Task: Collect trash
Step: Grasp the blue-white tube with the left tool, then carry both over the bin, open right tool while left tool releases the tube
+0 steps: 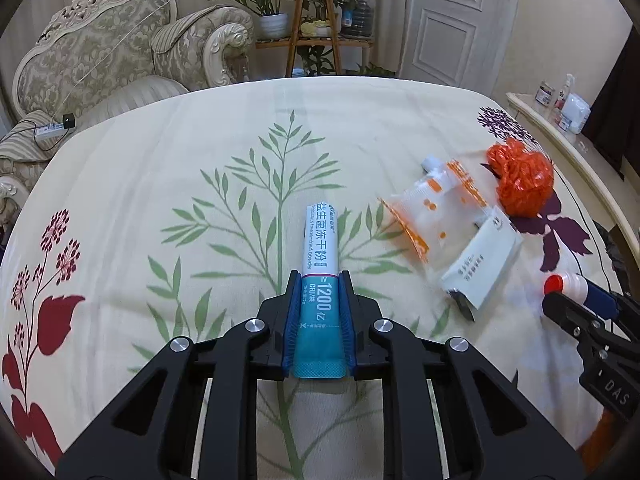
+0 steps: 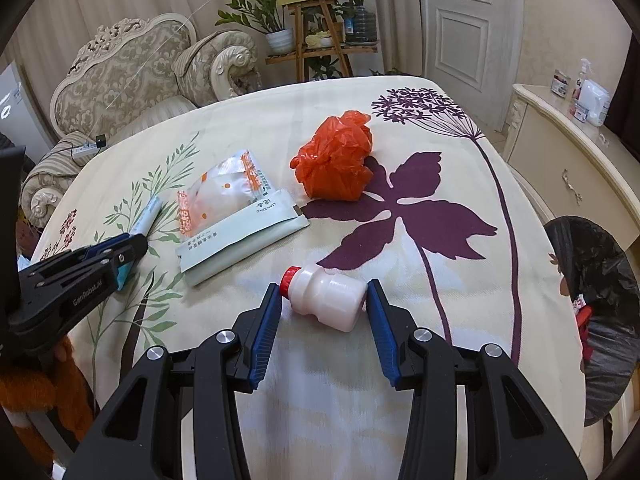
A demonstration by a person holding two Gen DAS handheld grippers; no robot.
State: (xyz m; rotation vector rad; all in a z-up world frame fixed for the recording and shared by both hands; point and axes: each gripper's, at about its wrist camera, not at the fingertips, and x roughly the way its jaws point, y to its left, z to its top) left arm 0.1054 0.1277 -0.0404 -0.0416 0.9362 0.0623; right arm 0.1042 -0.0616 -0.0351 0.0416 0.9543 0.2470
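My left gripper (image 1: pixel 320 276) is shut on the teal end of a white-and-teal stick packet (image 1: pixel 320 236), whose white end points away over the floral tablecloth (image 1: pixel 160 184). In the right wrist view, my right gripper (image 2: pixel 324 290) is shut lengthwise on a small milky bottle (image 2: pixel 328 296). Its red cap sits against the left pad and its base against the right. A crumpled orange plastic bag (image 2: pixel 336 164), a clear wrapper with orange print (image 2: pixel 224 188) and a pale green packet (image 2: pixel 240 236) lie on the cloth beyond. The left gripper (image 2: pixel 134 242) shows at the left edge there.
A bin with a black liner (image 2: pixel 596 280) stands off the table's right edge. A cream sideboard (image 2: pixel 560 160) with bottles is at the far right. An ornate armchair (image 1: pixel 100 60) and a plant stand (image 1: pixel 316 32) lie behind the table.
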